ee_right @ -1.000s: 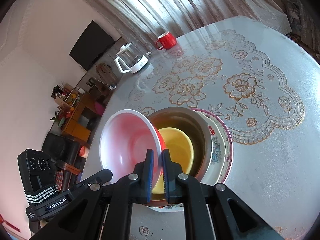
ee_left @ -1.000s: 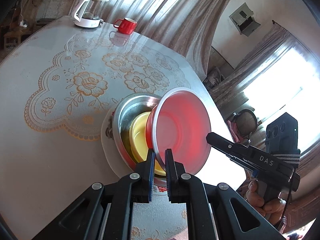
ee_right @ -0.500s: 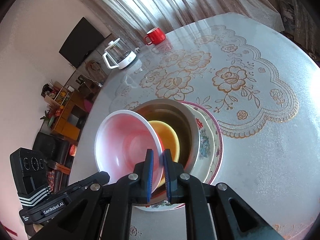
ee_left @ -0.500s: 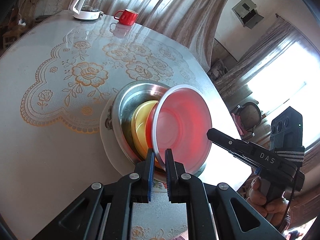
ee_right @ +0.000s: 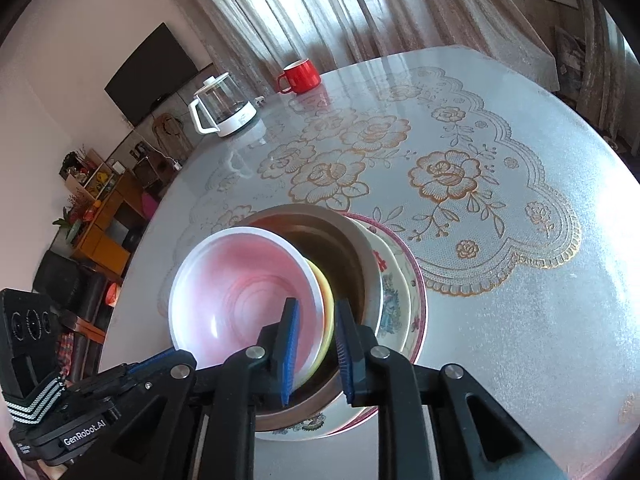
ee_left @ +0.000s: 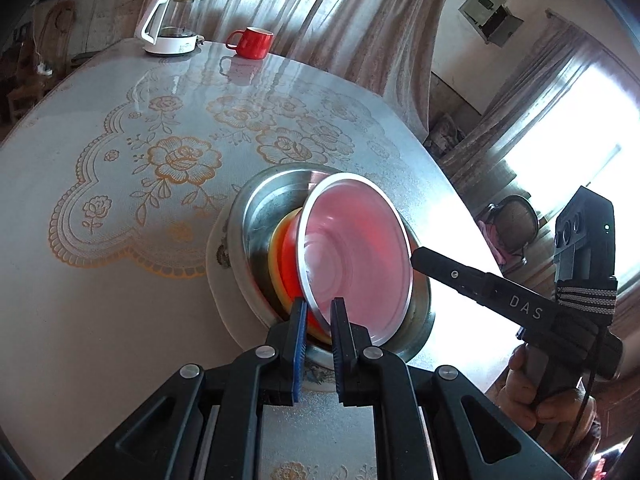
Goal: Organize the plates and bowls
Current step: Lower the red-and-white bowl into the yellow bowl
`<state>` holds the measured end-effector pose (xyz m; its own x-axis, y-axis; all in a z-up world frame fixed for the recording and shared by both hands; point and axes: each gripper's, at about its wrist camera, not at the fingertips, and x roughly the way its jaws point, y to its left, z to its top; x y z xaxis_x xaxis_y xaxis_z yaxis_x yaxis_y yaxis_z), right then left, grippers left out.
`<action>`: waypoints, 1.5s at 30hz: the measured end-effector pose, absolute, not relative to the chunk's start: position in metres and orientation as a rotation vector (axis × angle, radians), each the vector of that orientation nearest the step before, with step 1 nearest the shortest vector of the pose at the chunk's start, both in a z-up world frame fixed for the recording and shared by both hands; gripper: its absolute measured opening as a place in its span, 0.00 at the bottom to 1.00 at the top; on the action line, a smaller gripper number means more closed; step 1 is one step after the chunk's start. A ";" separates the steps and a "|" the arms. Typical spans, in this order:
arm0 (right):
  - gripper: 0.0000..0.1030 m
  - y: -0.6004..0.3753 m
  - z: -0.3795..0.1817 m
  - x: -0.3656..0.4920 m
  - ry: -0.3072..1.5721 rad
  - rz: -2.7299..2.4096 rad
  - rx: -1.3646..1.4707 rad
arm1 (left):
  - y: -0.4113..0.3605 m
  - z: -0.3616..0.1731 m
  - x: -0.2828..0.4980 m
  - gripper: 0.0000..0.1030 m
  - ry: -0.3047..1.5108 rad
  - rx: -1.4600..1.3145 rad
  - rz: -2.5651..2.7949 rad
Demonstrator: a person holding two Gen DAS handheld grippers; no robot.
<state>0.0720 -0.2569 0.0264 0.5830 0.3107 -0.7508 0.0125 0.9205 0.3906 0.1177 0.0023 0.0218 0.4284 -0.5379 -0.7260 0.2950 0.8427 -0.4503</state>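
Note:
A red bowl with a pale inside (ee_left: 356, 252) (ee_right: 240, 292) leans tilted in a yellow bowl (ee_left: 276, 248) (ee_right: 326, 300). Both sit in a steel bowl (ee_left: 264, 200) (ee_right: 344, 248) on stacked floral plates (ee_left: 218, 280) (ee_right: 394, 292). My left gripper (ee_left: 319, 312) is shut on the red bowl's near rim. The jaws of my right gripper (ee_right: 316, 316) are opening; the red and yellow rims stand between them, and the pads stand clear of both. The right gripper (ee_left: 420, 256) also shows in the left wrist view, at the bowl's right side.
A red mug (ee_left: 252, 42) (ee_right: 300, 76) and a glass kettle on a white base (ee_left: 170, 26) (ee_right: 224, 108) stand at the table's far edge. The stack sits near the front edge of the lace-patterned table (ee_right: 480, 280). A hand (ee_left: 524, 392) holds the right gripper.
The red bowl has sunk deeper into the yellow bowl, covering most of it. The right gripper's jaws, shut on the rim before, have parted. The left grip is unchanged.

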 end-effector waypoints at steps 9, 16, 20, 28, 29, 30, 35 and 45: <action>0.17 -0.250 0.024 0.083 0.931 0.166 0.319 | 0.014 0.025 0.123 0.14 0.961 -0.290 -0.471; 0.17 -0.240 0.016 0.091 0.958 0.160 0.277 | 0.009 0.024 0.126 0.13 0.953 -0.245 -0.459; 0.16 -0.236 0.009 0.092 0.981 0.155 0.246 | 0.003 0.022 0.123 0.13 0.940 -0.213 -0.456; 0.11 -0.230 0.010 0.084 0.977 0.143 0.148 | -0.001 0.022 0.121 0.15 0.930 -0.194 -0.462; 0.11 -0.229 0.010 0.083 0.977 0.141 0.142 | -0.002 0.022 0.121 0.15 0.927 -0.191 -0.462; 0.11 -0.230 0.011 0.082 0.977 0.140 0.141 | -0.002 0.022 0.120 0.15 0.925 -0.187 -0.461; 0.12 -0.232 0.013 0.080 0.972 0.137 0.147 | -0.004 0.022 0.117 0.15 0.912 -0.172 -0.452; 0.18 -0.238 0.023 0.065 0.922 0.159 0.205 | -0.004 0.022 0.113 0.16 0.907 -0.174 -0.452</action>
<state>0.0647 -0.2380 0.0227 0.5950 0.2233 -0.7721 -0.0488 0.9689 0.2426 0.1128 -0.0040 0.0221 0.5304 -0.4487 -0.7193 0.3047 0.8927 -0.3321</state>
